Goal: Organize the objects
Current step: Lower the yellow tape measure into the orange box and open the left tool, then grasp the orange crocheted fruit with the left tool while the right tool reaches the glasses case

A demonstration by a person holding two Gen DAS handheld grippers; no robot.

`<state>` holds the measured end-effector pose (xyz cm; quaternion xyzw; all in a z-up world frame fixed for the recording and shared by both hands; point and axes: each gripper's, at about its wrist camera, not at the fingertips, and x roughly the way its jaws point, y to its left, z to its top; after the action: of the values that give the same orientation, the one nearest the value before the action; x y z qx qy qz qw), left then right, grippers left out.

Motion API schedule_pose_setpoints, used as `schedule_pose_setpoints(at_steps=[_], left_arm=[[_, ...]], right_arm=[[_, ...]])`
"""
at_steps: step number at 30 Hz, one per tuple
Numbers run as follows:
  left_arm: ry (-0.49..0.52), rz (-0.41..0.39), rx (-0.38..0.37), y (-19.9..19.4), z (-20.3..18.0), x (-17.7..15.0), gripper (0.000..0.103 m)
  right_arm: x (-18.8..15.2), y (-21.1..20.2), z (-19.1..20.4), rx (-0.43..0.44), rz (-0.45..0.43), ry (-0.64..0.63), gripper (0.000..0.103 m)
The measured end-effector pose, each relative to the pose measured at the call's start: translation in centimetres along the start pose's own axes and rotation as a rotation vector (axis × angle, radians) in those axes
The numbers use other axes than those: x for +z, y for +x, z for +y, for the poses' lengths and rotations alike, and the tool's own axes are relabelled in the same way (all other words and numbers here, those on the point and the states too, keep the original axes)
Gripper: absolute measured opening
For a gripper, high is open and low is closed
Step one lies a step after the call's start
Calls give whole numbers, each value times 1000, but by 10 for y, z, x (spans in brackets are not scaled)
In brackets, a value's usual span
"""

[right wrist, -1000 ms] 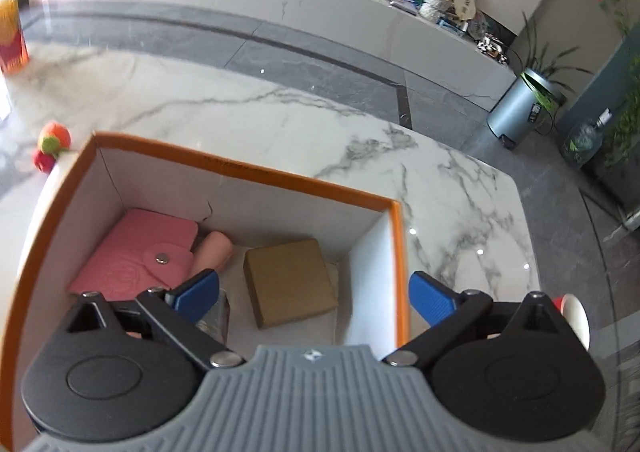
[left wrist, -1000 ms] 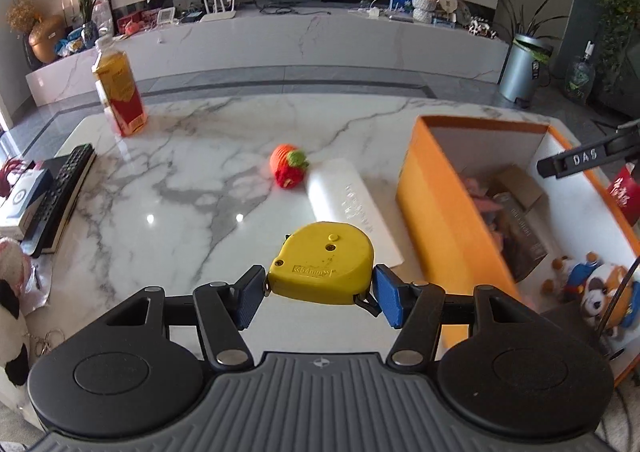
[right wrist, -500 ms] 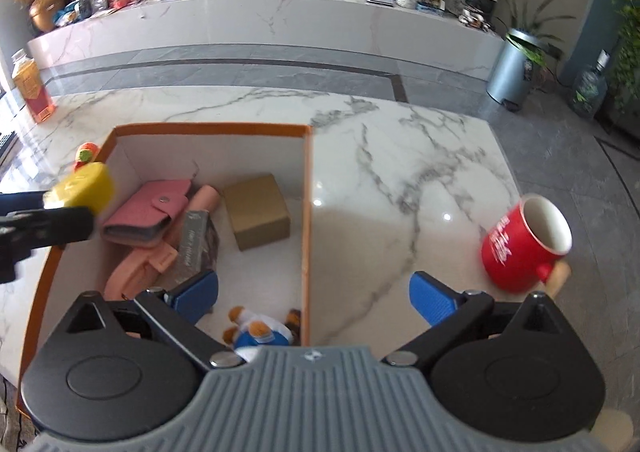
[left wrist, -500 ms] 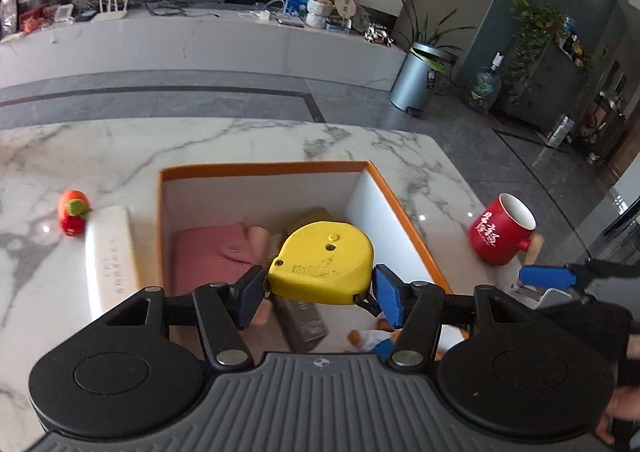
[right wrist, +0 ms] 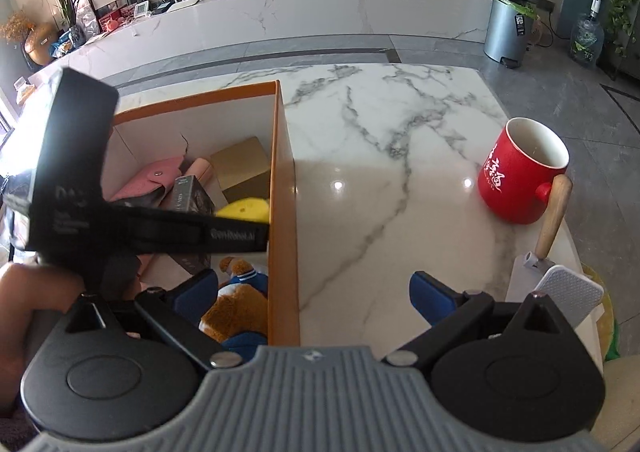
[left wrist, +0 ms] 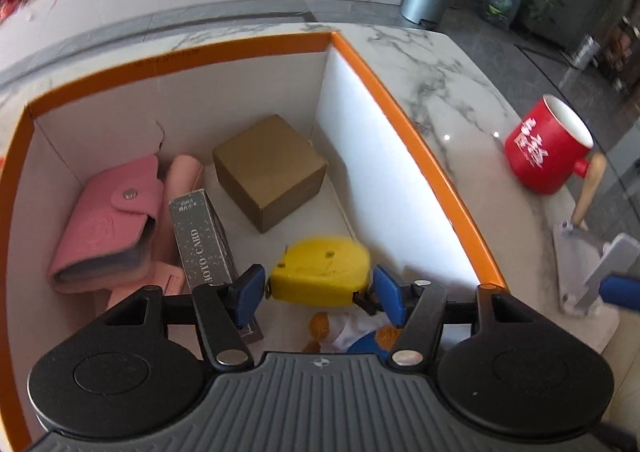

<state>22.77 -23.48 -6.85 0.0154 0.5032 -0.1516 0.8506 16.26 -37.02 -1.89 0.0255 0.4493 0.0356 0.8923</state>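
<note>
— Left gripper (left wrist: 318, 288)?
— Hanging inside one orange box (left wrist: 416, 144), blue pads flanking one yellow tape measure (left wrist: 320, 272); contact unclear.
— Right gripper (right wrist: 316, 292)?
— Gaping wide, holding nothing, hovering over counter (right wrist: 380, 140) near one red mug (right wrist: 520, 176).

one orange-rimmed white cardboard box (left wrist: 404, 120) sits on the marble counter (right wrist: 380, 140). inside it are one yellow plastic tape measure (left wrist: 318, 270), one brown cardboard cube box (left wrist: 270, 172), one pink snap-button leather wallet (left wrist: 106, 220), one dark speckled card box (left wrist: 202, 240) and one plush toy bear in blue clothes (right wrist: 236, 304). outside are one red ceramic mug (right wrist: 522, 174) and one wooden-handled cleaver (right wrist: 542, 252).
</note>
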Motion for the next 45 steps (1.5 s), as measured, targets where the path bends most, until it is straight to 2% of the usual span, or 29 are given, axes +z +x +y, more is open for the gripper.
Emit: schedule_pose_setpoints(at_steps=[1,2,7,10,16,23,26,30,35,38,41,45], left_arm=[[6,-6,19,-4,-1,-2,88],[12,-16,30,-10,-1,-5,90],[43,-86,104,-49,5,-18,91],[44,-132,105,-79,18,-28,91],[-5,-168,124,-129,61,-42,91],[-92,-191,230,-165,127,-65,91],[-156,-186,258,-170,160,-75,91],[-210,-181,289,-173,199,-88,91],[-236,-183,346,-170,232,-99,91],[-256,-212,315,-166,246,-107,91],[-300,-202,267,-158,260,-111,91],[-355,-192,283,-147,280,-114,90]], right_arm=[[0,1,1,2,4,-5,102],[0,2,2,7,11,-13,102],[-2,6,19,27,32,-51,102],[-5,4,36,48,34,-72,102],[-3,-5,79,76,24,-134,102],[0,-17,139,134,-9,-202,102],[3,-20,164,161,-33,-201,102],[7,-25,189,273,-55,-161,102],[11,-10,235,320,-27,-227,102],[14,4,255,354,7,-229,102],[17,19,270,329,23,-241,102],[27,43,278,359,71,-197,101]])
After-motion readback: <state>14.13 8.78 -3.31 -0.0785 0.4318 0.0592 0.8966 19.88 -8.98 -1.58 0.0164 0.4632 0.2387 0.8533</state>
